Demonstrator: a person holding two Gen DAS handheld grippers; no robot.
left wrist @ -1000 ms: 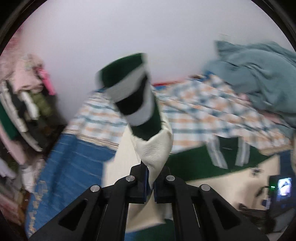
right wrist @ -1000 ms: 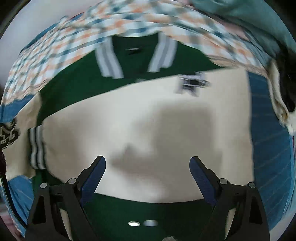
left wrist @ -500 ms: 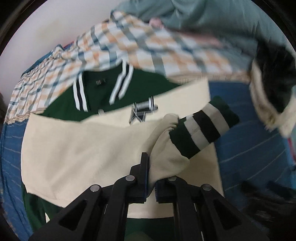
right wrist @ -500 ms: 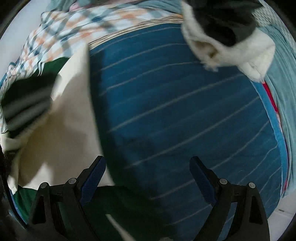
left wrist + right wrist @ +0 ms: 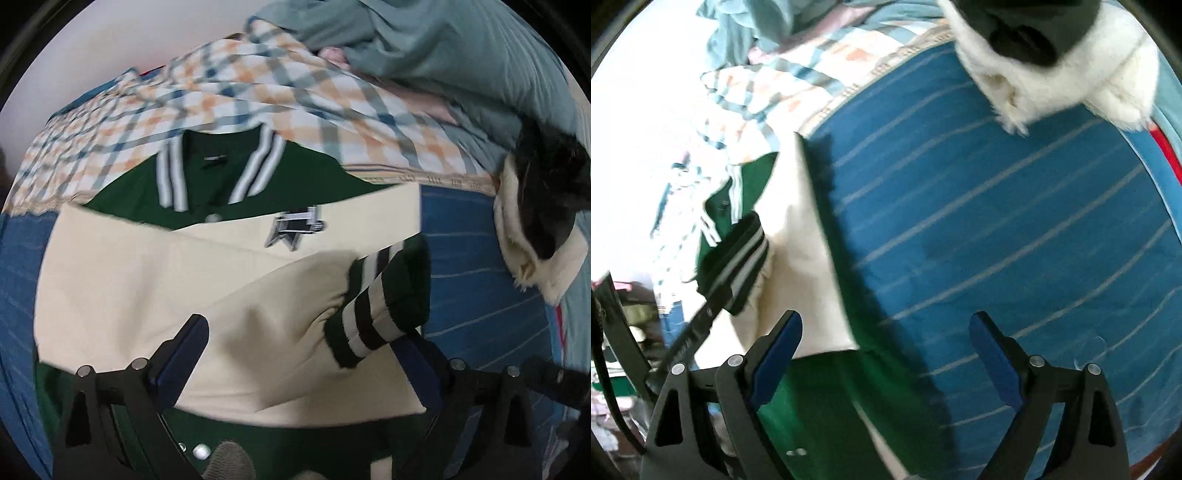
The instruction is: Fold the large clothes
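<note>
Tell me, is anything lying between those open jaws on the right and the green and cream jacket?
Nothing visible. The right gripper hangs open over the jacket edge and bare blue sheet. The fluffy white and black garment lies farther off, at the sheet's far end.

The green-and-cream varsity jacket lies flat on the bed, cream sleeves folded across its front.

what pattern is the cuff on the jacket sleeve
The cuff is dark green with white and black stripes, clearest in the left wrist view.
</note>
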